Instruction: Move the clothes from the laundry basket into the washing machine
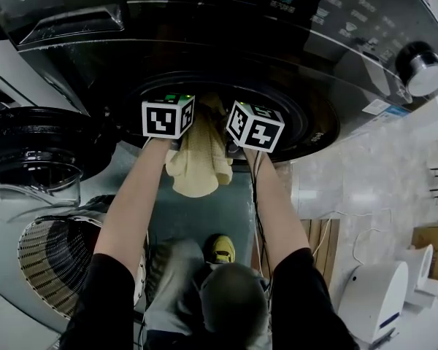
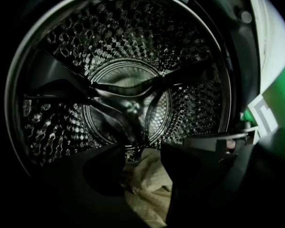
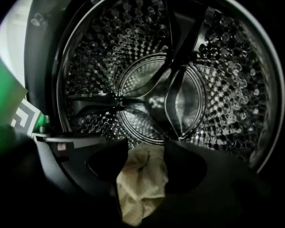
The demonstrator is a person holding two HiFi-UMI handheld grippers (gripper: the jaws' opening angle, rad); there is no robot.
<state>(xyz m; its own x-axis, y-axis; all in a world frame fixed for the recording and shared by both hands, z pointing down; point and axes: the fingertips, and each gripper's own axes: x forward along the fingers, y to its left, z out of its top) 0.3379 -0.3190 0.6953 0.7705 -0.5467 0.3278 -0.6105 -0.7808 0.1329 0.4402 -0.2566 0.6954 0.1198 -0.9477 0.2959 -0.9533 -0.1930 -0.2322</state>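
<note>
A cream-yellow cloth [image 1: 197,159] hangs over the lower rim of the washing machine's round opening [image 1: 317,126], between my two grippers. Their marker cubes, left [image 1: 168,117] and right [image 1: 255,126], sit at the mouth, and the jaws beyond them are hidden in the head view. In the left gripper view the left gripper [image 2: 142,175] stands open with the cloth [image 2: 147,184] loose in its gap. The right gripper [image 3: 145,167] is likewise open, the cloth [image 3: 140,186] bunched between its jaws. Both point into the steel drum [image 2: 194,103], which holds no other clothes.
The washer's glass door [image 1: 29,148] is swung open at the left. Below it stands a ribbed white laundry basket [image 1: 55,257]. The person's yellow shoe [image 1: 220,249] rests on the floor in front. A white appliance [image 1: 376,297] and a cardboard box [image 1: 431,243] stand at the right.
</note>
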